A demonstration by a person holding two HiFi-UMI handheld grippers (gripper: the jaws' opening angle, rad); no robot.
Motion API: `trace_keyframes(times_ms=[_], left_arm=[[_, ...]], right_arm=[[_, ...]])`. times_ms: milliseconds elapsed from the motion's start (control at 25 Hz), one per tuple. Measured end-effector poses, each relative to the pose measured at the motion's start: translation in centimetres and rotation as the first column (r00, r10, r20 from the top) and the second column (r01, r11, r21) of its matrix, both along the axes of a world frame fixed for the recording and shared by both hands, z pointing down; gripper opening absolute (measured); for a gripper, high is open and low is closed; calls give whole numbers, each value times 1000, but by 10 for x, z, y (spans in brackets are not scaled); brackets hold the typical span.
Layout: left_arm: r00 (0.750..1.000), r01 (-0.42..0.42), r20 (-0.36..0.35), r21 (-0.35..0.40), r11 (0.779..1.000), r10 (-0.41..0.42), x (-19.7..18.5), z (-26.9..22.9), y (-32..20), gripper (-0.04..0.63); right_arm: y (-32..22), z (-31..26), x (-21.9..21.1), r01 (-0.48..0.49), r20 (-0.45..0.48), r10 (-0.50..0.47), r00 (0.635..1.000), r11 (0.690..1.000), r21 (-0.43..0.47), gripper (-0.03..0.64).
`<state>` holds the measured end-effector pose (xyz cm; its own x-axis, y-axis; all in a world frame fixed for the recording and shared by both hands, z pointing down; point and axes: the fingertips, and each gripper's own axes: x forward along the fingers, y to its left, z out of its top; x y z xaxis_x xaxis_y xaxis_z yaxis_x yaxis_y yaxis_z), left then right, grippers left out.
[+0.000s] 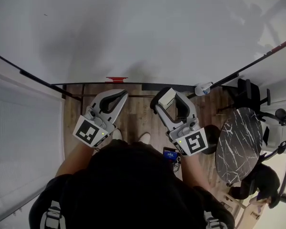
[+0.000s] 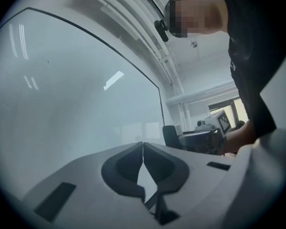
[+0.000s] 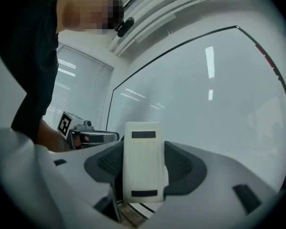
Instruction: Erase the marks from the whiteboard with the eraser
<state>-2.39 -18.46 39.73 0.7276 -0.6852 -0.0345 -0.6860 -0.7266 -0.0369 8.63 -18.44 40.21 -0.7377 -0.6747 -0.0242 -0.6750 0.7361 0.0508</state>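
Observation:
The whiteboard [image 1: 143,27] fills the top of the head view; its surface looks white apart from a tiny dark fleck at the upper left. My right gripper [image 1: 166,98] is shut on a white rectangular eraser [image 3: 143,161], held low in front of the board [image 3: 205,109] and apart from it. The eraser [image 1: 166,98] shows between the jaws in the head view too. My left gripper [image 1: 115,96] is shut with nothing in it, its pads [image 2: 155,163] touching, below the board's lower edge. The board [image 2: 66,109] looks unmarked in the left gripper view.
A red object [image 1: 116,79] sits on the board's bottom rail. A white and blue marker-like item [image 1: 203,88] lies at the rail's right end. A dark marble-topped round table [image 1: 238,144] and black chairs [image 1: 248,92] stand to the right on the wooden floor.

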Motion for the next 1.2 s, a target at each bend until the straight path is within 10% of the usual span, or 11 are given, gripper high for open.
trace_keyframes(times_ms=[1200], left_arm=[[1000, -20, 10, -63, 998, 21, -29, 25, 3, 6]], right_arm=[[-6, 22, -36, -40, 18, 41, 999, 998, -44, 255]])
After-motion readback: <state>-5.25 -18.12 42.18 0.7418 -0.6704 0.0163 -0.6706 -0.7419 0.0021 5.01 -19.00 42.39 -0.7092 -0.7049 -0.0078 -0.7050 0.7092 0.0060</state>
